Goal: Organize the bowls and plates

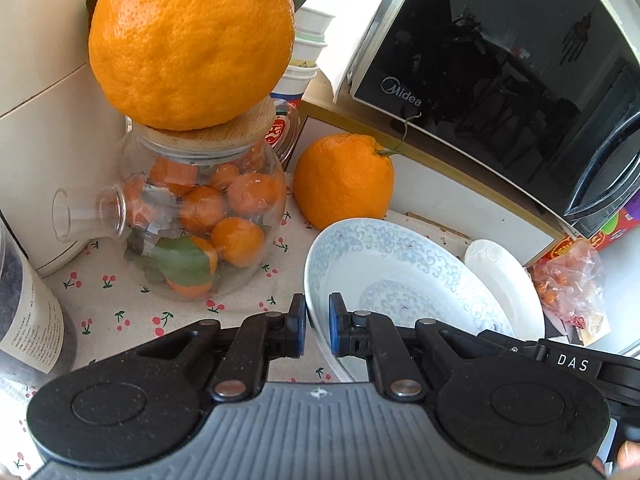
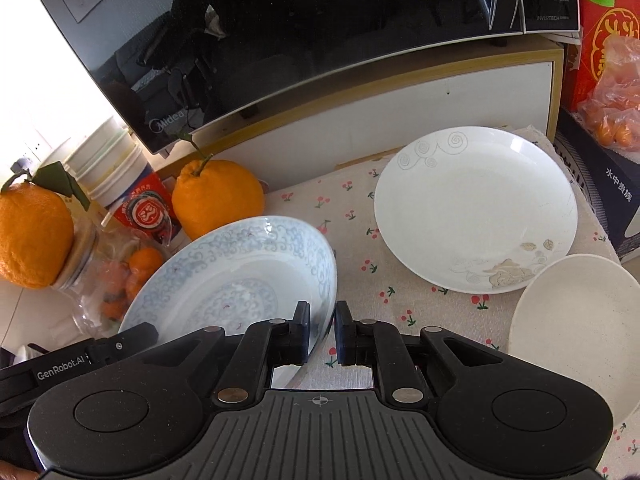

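Blue-patterned plate (image 2: pixel 240 264) being gripped at opposite rims, lower centre of both views, by left gripper (image 1: pixel 317 326) and right gripper (image 2: pixel 322 334), both clamped. Not yet stacked: white plate (image 2: pixel 476 208), right; cream plate (image 2: pixel 576 336), lower right.

The blue-patterned plate (image 2: pixel 240 264) is sitting tilted, its left rim raised, with pale blue scrollwork ringing its rim and centre; both pairs of tongs are pinching its rim, one on each side. To its right, apart from it, the white plate (image 2: pixel 476 208) is lying flat on the surface, showing grey swirls and beige leaves. The plain cream plate (image 2: pixel 576 340) is overlapping the white plate's near-right edge.
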